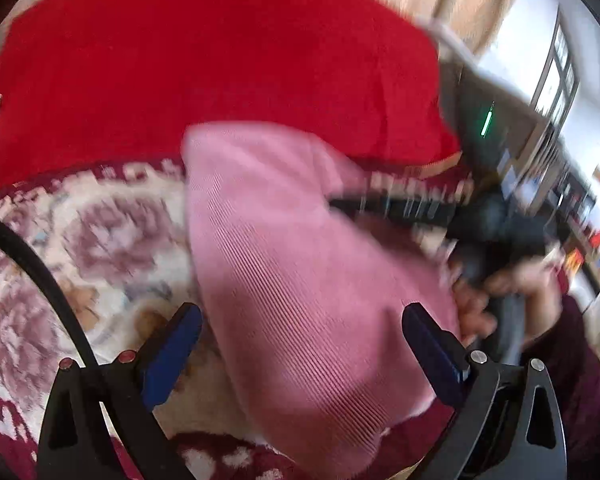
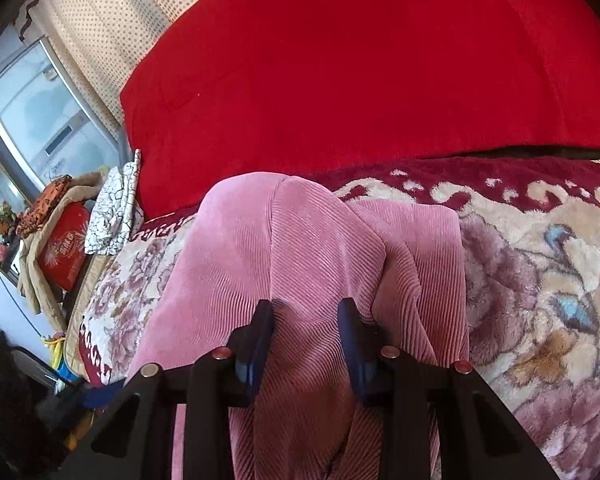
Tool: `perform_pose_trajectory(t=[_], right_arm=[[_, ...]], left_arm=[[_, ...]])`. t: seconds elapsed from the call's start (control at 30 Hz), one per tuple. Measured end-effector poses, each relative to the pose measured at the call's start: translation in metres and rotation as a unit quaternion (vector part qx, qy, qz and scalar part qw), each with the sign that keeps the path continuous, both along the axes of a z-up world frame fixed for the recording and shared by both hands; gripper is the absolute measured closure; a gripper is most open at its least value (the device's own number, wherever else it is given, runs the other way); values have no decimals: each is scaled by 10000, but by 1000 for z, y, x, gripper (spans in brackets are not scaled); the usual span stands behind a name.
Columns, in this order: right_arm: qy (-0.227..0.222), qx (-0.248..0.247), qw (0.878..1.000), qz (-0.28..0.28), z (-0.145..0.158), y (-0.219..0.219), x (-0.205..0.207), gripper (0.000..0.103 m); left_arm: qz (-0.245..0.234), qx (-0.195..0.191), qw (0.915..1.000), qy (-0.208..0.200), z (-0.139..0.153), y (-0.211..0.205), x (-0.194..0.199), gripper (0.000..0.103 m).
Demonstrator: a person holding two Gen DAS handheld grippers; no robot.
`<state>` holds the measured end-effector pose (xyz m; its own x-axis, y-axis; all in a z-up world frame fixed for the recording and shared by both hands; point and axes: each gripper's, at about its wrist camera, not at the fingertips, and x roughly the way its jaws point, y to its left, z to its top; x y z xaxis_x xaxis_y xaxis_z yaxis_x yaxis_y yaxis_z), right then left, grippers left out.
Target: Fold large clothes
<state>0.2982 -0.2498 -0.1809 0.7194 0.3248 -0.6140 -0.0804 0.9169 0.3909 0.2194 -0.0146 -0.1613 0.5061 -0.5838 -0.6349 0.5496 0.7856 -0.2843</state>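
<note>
Pink ribbed garment (image 2: pixel 300 240) lay bunched on the floral blanket (image 2: pixel 540 264), just in front of the red cushion (image 2: pixel 360 72). Right gripper (image 2: pixel 306 320) had its jaws pinched on a raised ridge of it — probably to lift that edge over. Left gripper (image 1: pixel 300 336) was wide open, straddling the cloth without holding it, likely lining up the opposite edge.

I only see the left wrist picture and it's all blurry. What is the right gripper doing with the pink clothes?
Observer: The right gripper has its fingers close together, with a ridge of the pink garment between them. I cannot tell if it pinches.
Operator: Is the pink thing flat?
Observer: No. One layer lies over another, which shows at the right in the right wrist view.
Operator: Anything off to the side?
Observer: A red box sits past the left edge of the blanket.
</note>
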Motion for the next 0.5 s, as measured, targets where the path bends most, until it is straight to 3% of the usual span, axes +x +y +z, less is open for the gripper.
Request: perform_pose_trajectory(t=[0.1, 0.17, 0.27, 0.37, 0.5], right_arm=[[-33, 23, 10000, 5, -1, 0, 0, 66], [-34, 38, 10000, 6, -1, -2, -1, 66], [-33, 18, 10000, 2, -1, -1, -1, 66], [-32, -25, 10000, 14, -1, 0, -2, 66], [-73, -84, 9999, -49, 2, 2, -6, 66]], left_arm=[[194, -351, 9988, -263, 15, 24, -4, 2], [301, -46, 9994, -159, 7, 26, 1, 2], [247, 1009, 9940, 345, -36, 3, 15, 2], [297, 751, 9941, 726, -43, 9, 25, 2], [336, 941, 9941, 417, -42, 3, 16, 2]])
